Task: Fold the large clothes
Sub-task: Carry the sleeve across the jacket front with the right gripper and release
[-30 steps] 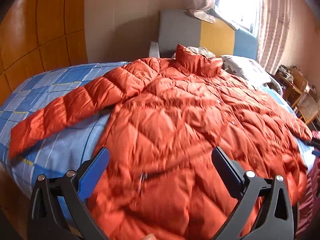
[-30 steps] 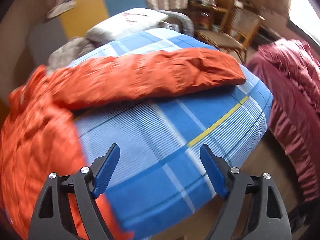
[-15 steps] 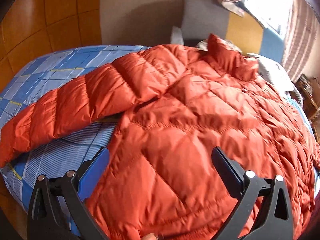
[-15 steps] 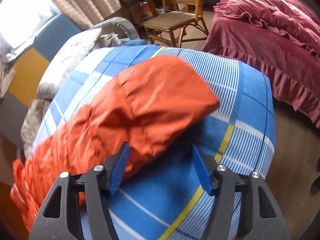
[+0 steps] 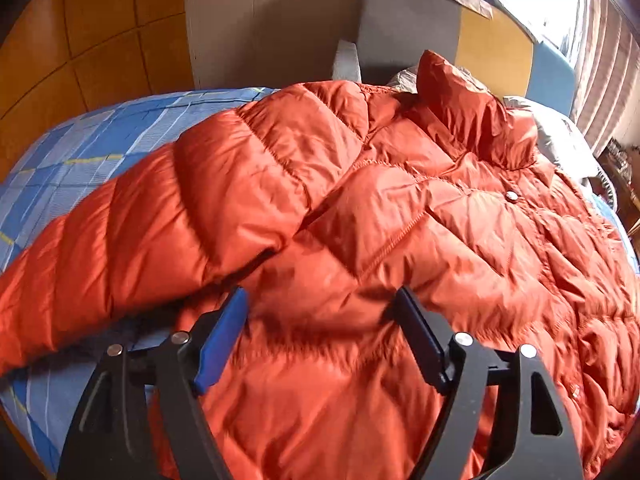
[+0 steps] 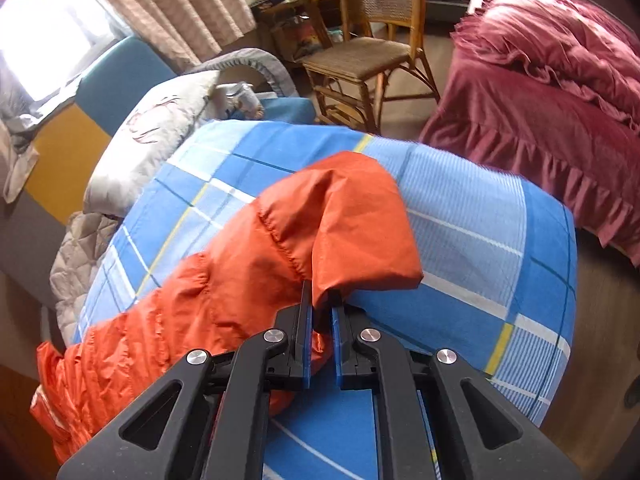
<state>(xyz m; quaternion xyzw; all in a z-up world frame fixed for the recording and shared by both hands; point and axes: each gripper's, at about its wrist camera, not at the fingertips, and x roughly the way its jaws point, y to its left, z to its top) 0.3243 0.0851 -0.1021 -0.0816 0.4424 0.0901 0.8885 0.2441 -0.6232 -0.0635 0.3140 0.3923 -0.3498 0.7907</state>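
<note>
An orange puffer jacket [image 5: 400, 220] lies front up across a blue checked bed [image 5: 80, 152], collar toward the headboard. One sleeve [image 5: 180, 208] stretches out to the left. My left gripper [image 5: 320, 300] sits low on the jacket body just under that sleeve's armpit. Its jaws are closing, with puffy fabric between them and the pads not clearly pressing. In the right wrist view the other sleeve [image 6: 320, 220] lies over the bed [image 6: 480, 240]. My right gripper [image 6: 321, 300] has closed on that sleeve's cuff edge, with orange fabric pinched between the blue pads.
A pale pillow [image 6: 152, 136] and a grey quilt lie near the grey, yellow and blue headboard [image 5: 492, 52]. A wicker chair [image 6: 368, 52] and a maroon ruffled bedspread [image 6: 540, 92] stand beyond the bed's right edge. Wooden wall panels [image 5: 80, 40] are on the left.
My left gripper moved in close under the left sleeve and its jaws narrowed. My right gripper rolled, reached the right sleeve's cuff and shut on it.
</note>
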